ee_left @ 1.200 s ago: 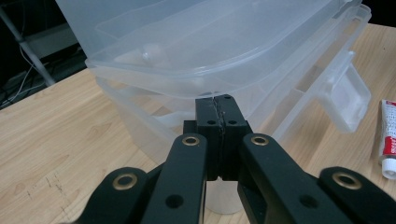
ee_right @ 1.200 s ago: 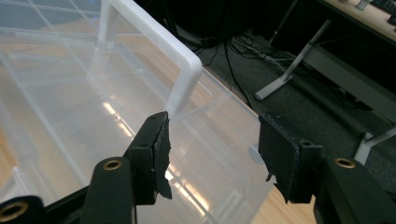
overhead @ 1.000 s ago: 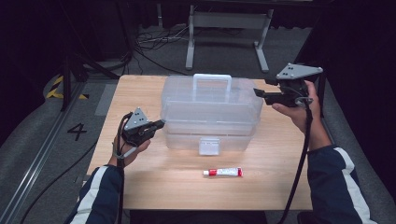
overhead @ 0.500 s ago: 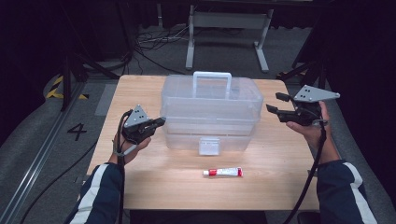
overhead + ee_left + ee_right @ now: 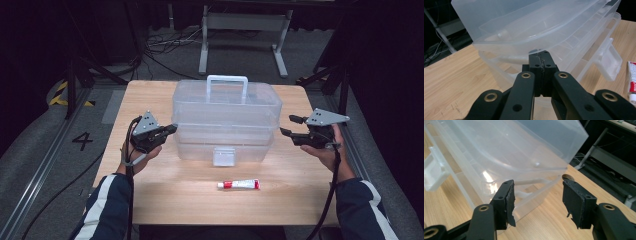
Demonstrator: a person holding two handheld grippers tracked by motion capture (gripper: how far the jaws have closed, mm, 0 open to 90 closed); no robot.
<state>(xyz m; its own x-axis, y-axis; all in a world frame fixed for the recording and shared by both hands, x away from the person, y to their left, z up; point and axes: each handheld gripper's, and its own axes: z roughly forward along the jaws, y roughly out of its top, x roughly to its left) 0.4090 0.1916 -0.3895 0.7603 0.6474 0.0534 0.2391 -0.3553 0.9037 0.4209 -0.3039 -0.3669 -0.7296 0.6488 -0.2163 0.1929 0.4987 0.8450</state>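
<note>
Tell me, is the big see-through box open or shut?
Shut. The clear box has its lid down flat on the stacked layers, and the front latch hangs down over the lower part.

High cam above table (image 5: 165, 200), fwd-down; both gripper cams close on shared clear box (image 5: 225, 107).

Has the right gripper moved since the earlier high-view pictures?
Yes. The right gripper has come down and outward: it was level with the top of the clear plastic box at its right corner, and now sits beside the box's lower part, jaws open.
</note>
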